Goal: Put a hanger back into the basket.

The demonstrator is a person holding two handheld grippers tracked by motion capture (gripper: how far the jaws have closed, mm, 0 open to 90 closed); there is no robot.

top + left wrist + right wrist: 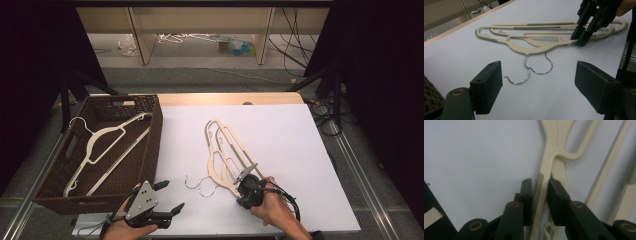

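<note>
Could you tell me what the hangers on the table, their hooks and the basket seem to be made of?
Hangers: probably matte cream plastic, moulded flat, with ribbed grip strips.
Hooks: thin bright wire, likely steel, shiny.
Basket: dark brown woven weave, wicker or imitation; I cannot tell which.

Cream hangers (225, 150), silver hooks (534, 68); dark brown woven basket (150, 140); white table (300, 150)
</note>
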